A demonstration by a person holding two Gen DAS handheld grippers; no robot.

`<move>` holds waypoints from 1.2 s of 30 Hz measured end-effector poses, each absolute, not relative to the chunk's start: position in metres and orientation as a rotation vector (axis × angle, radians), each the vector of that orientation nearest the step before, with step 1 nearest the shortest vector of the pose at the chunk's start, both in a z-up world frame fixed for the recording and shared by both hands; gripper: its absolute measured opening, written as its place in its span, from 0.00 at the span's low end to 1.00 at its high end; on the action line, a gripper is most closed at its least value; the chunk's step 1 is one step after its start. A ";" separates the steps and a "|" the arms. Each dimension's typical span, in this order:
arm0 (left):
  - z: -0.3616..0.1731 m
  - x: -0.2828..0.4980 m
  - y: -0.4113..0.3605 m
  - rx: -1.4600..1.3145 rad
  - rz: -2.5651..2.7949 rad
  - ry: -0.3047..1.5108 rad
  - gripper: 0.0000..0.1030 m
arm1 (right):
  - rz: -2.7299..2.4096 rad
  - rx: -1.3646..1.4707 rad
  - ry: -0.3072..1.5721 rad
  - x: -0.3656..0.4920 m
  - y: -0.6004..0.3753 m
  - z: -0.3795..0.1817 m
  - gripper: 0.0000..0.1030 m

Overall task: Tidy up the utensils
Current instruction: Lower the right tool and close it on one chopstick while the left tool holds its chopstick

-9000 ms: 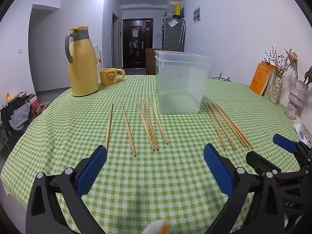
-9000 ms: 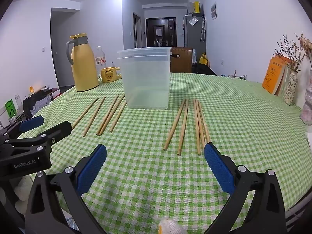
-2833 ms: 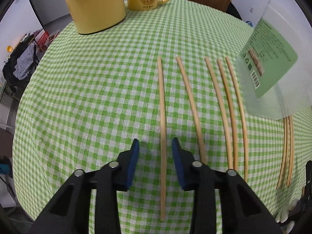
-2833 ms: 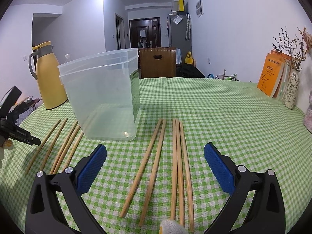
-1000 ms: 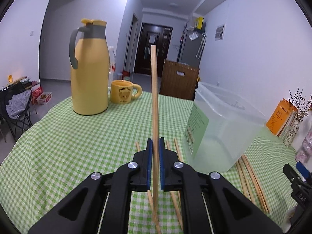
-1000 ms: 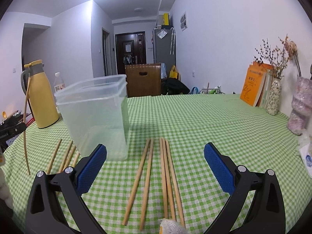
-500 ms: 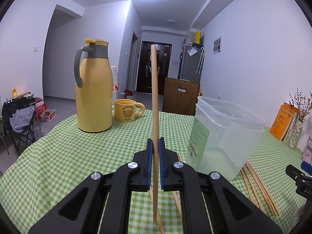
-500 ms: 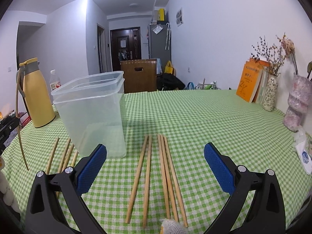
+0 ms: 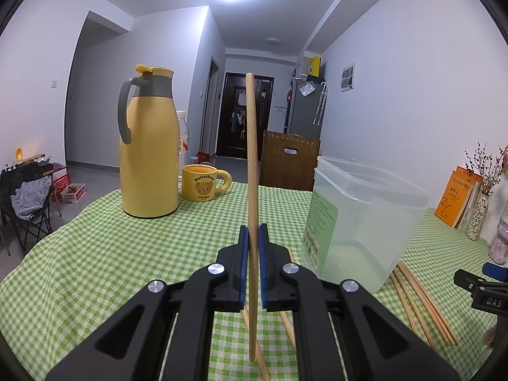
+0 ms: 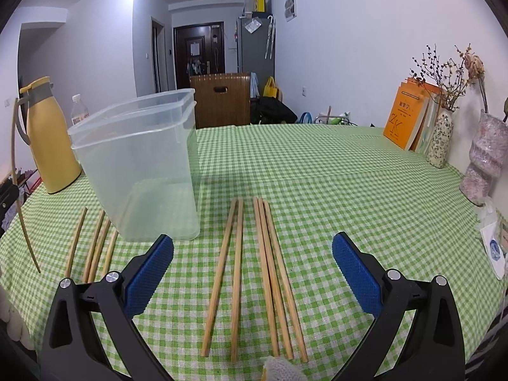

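My left gripper (image 9: 251,238) is shut on a wooden chopstick (image 9: 251,171), which stands upright above the green checked table. The same chopstick (image 10: 19,197) shows at the far left of the right wrist view, lifted off the cloth. A clear plastic tub (image 9: 365,219) stands to its right, open at the top. My right gripper (image 10: 252,254) is open, low over a row of several chopsticks (image 10: 270,273) lying right of the tub (image 10: 139,171). More chopsticks (image 10: 95,244) lie left of the tub.
A yellow thermos jug (image 9: 149,155) and a yellow bear mug (image 9: 203,187) stand at the back left of the table. Orange books (image 10: 409,117), a speckled vase (image 10: 439,139) and a pink vase (image 10: 485,171) line the right edge. A wooden chair back (image 10: 222,98) is behind.
The left view has tipped up a little, with the held chopstick still upright. The right view has tilted down toward the chopsticks in front of it. Both grippers keep their state.
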State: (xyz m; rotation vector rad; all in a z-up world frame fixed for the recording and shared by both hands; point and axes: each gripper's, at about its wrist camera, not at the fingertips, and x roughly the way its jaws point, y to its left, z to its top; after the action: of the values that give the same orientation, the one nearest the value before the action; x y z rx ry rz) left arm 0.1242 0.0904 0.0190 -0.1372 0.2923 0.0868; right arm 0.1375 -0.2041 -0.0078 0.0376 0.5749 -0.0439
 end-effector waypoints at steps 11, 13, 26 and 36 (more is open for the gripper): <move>0.020 0.111 0.084 -0.105 0.067 0.254 0.04 | -0.020 0.019 0.650 0.141 -0.219 -0.013 0.94; 0.019 0.111 0.085 -0.112 0.067 0.259 0.04 | 0.005 0.011 0.684 0.145 -0.223 -0.014 0.94; 0.019 0.109 0.088 -0.113 0.077 0.252 0.04 | 0.144 -0.037 0.981 0.201 -0.241 -0.031 0.55; 0.020 0.105 0.088 -0.114 0.079 0.241 0.04 | 0.212 -0.037 1.194 0.240 -0.244 -0.054 0.21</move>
State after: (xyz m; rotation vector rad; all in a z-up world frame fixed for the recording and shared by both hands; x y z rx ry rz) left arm 0.1050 0.0876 0.0202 -0.1137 0.2409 0.0787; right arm 0.2398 -0.2438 -0.0536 -0.0372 1.1942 0.2120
